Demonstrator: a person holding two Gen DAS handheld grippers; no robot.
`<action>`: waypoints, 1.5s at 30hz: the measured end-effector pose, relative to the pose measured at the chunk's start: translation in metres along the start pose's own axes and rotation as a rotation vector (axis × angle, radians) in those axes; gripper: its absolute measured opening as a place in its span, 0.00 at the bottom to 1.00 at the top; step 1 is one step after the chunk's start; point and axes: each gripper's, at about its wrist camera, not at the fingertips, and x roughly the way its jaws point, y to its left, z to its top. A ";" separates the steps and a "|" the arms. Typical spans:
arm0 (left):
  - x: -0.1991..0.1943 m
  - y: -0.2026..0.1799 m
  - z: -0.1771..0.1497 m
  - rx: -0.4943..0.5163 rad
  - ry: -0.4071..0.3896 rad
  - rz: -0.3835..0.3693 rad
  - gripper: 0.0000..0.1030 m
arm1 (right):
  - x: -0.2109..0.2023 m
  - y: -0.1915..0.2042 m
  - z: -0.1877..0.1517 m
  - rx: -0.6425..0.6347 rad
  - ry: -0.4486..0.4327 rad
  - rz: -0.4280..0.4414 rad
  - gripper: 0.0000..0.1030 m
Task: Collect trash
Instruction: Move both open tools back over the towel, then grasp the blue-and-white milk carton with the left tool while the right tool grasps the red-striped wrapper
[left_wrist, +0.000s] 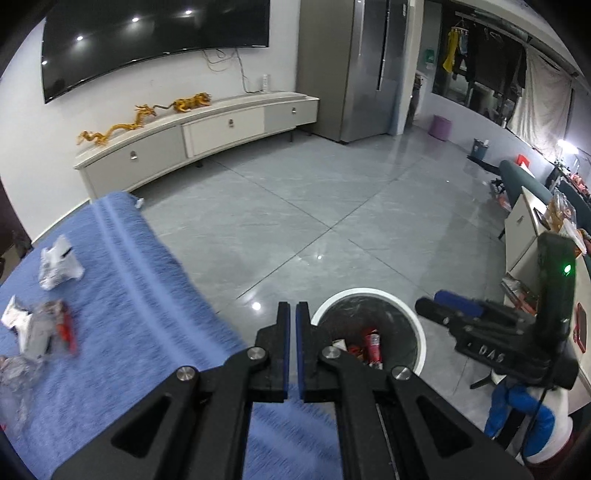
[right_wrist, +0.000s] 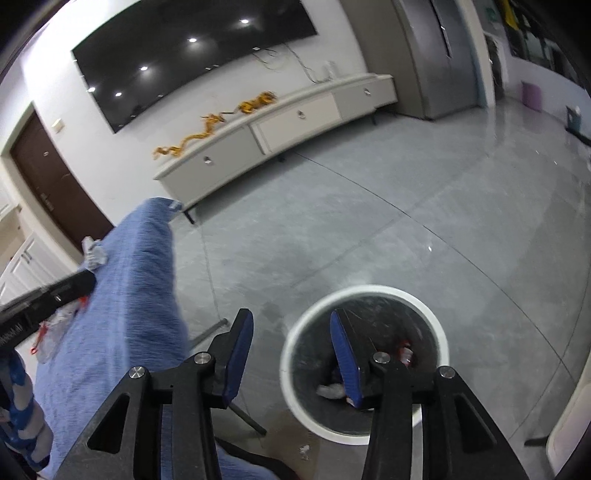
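Left gripper (left_wrist: 291, 314): we see its jaws together, nothing between them.
Right gripper (right_wrist: 291, 354): we see its jaws apart and empty, above the bin's rim.
Trash bin (left_wrist: 419, 332): just ahead of both, wrappers (left_wrist: 371, 345) inside.
Crumpled wrappers (left_wrist: 55, 266): we count several left of the left gripper, on the blue cloth (left_wrist: 129, 295).

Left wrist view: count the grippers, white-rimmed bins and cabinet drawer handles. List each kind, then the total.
Grippers: 2, the left gripper and the right gripper
White-rimmed bin: 1
Drawer handles: 3
Total: 6
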 end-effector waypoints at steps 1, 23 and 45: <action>-0.004 0.004 -0.003 -0.008 -0.003 0.012 0.03 | -0.002 0.006 0.001 -0.010 -0.005 0.009 0.40; -0.070 0.056 -0.027 -0.112 -0.113 0.086 0.03 | -0.014 0.094 0.005 -0.156 -0.029 0.076 0.45; -0.093 0.123 -0.053 -0.244 -0.160 0.145 0.16 | 0.007 0.176 0.011 -0.283 -0.001 0.137 0.47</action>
